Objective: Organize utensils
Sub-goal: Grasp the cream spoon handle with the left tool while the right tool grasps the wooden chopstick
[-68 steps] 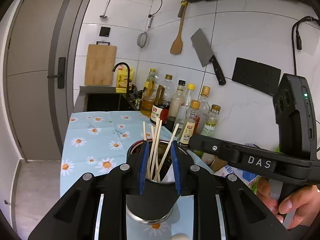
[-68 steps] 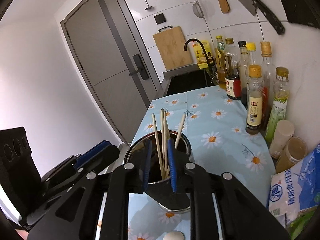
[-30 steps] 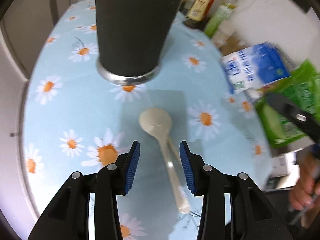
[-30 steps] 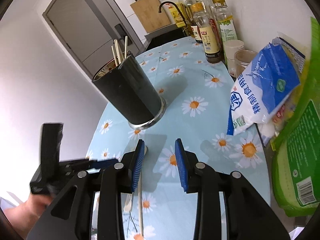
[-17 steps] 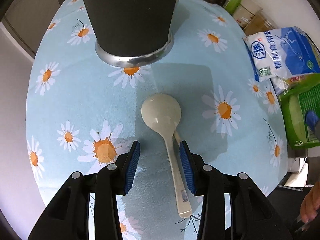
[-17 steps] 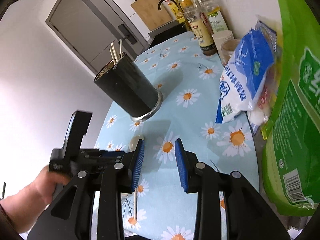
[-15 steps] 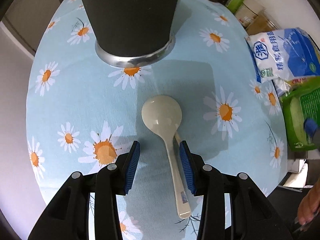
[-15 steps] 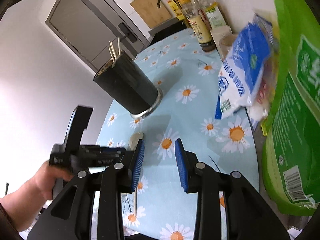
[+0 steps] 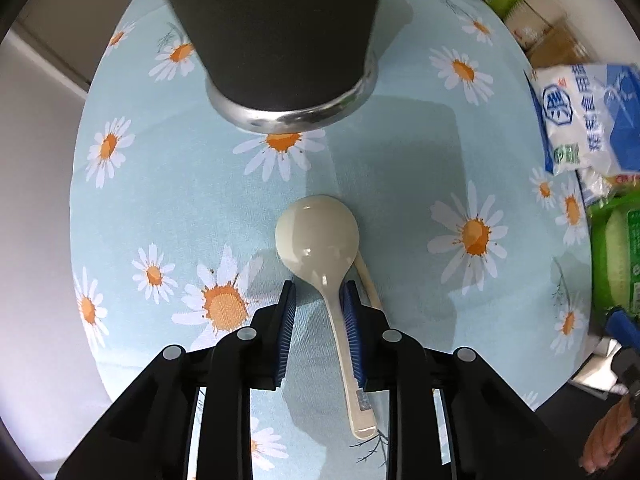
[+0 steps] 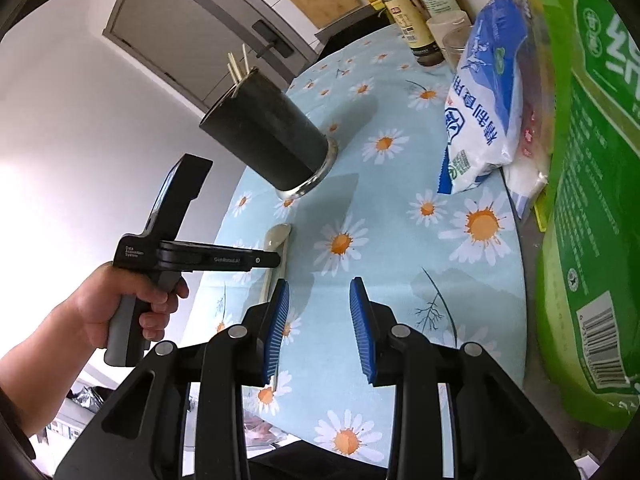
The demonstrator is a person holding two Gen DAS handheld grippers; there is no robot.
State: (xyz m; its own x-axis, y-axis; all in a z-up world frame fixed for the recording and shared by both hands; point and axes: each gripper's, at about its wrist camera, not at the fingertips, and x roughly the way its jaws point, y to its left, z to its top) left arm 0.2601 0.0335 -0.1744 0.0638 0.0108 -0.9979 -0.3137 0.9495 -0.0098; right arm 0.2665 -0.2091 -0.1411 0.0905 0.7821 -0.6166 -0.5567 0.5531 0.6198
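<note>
Item: left gripper, lower centre of the left wrist view, pointing straight down at the tabletop. Its fingers are closing at a narrow gap. The handle of a cream ceramic spoon is lying between them, hard against the right-hand blue pad; the left-hand pad is standing clear of it.

Item: spoon, lying flat on the daisy-print cloth, bowl toward the upper part of the frame, handle end running down past the fingers to the lower right. In the right wrist view it is showing at centre left, just beyond the left gripper's tip.

Item: a hand, lower left of the right wrist view, gripping the left gripper's handle.

Item: right gripper, lower centre of its own view, hanging over bare cloth. Its fingers are standing moderately apart, nothing between them.

Item: dark utensil holder with a metal base, filling the upper centre of the left wrist view, just beyond the spoon bowl. In the right wrist view it is carrying chopsticks.

Item: blue-and-white bag and green package, right side, with bottles in the upper right.
</note>
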